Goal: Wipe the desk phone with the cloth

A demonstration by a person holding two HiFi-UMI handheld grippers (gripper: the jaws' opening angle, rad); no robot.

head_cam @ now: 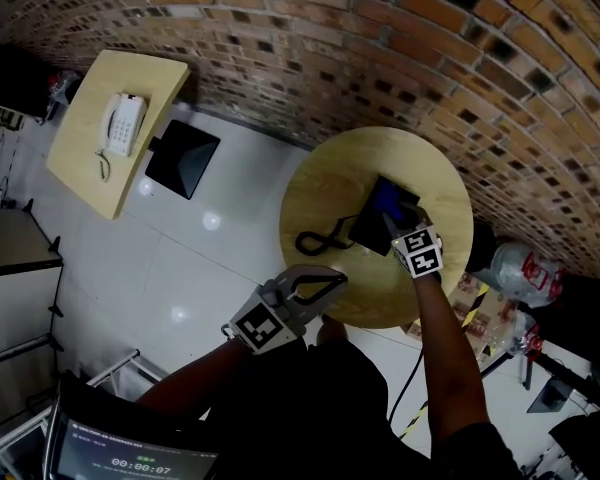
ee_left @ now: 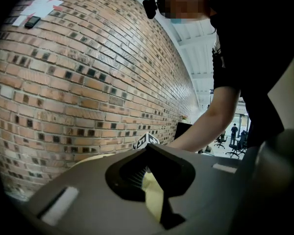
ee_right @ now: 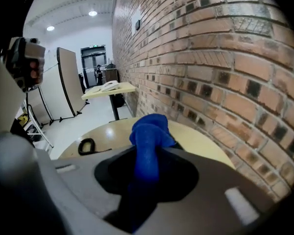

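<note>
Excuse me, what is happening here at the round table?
A person holds a blue cloth in the right tool, its jaws closed on it, over the dark desk phone on the round table. The left tool is shut and empty, held at the table's near edge.

One timer is the only readable text.
The screen (head_cam: 130, 460) at the head view's bottom edge shows 00:00:07; the left gripper (head_cam: 335, 279) and right gripper (head_cam: 388, 216) bear square coded markers (head_cam: 257, 328), without letters.
</note>
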